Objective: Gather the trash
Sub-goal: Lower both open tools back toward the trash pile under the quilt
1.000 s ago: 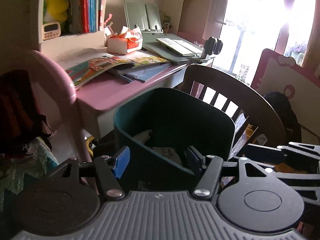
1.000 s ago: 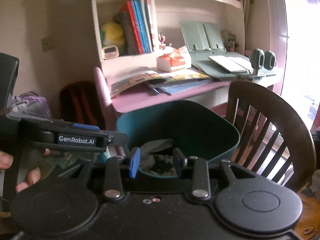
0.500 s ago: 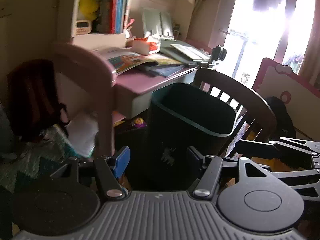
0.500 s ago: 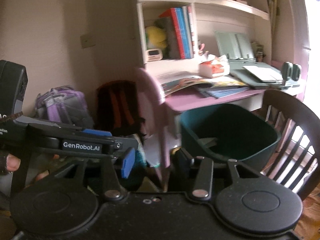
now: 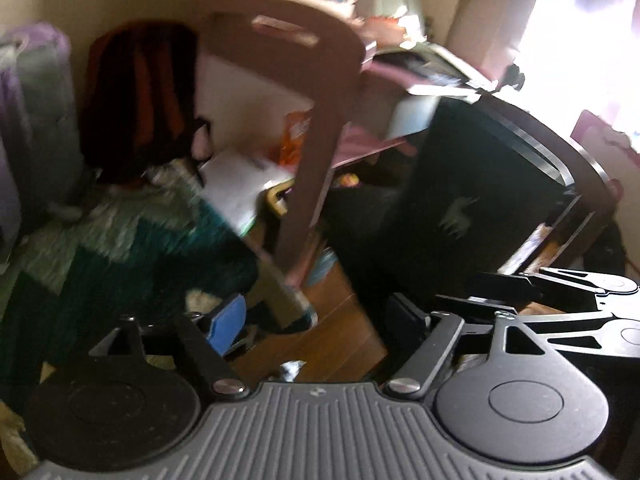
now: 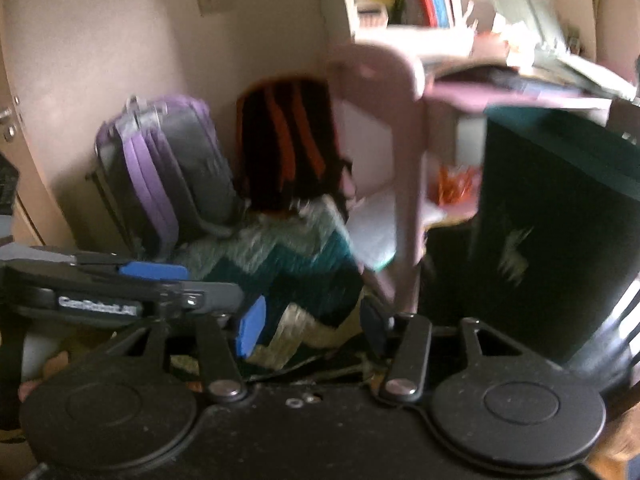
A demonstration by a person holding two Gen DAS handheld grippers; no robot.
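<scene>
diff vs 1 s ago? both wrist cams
Both cameras dropped and swung left: a second ago they looked down into the bin, now they see its outer side at the right, with the pink chair, backpacks and blanket filling the view. Frames are blurred. Nothing taken or released: left gripper and right gripper stay open and empty.

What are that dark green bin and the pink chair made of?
The bin looks like smooth moulded plastic: thin even walls, a rolled rim, a slight sheen. The pink chair also seems to be plastic, matte, with rounded edges and a cut-out handle slot, though blur leaves painted wood possible.
</scene>
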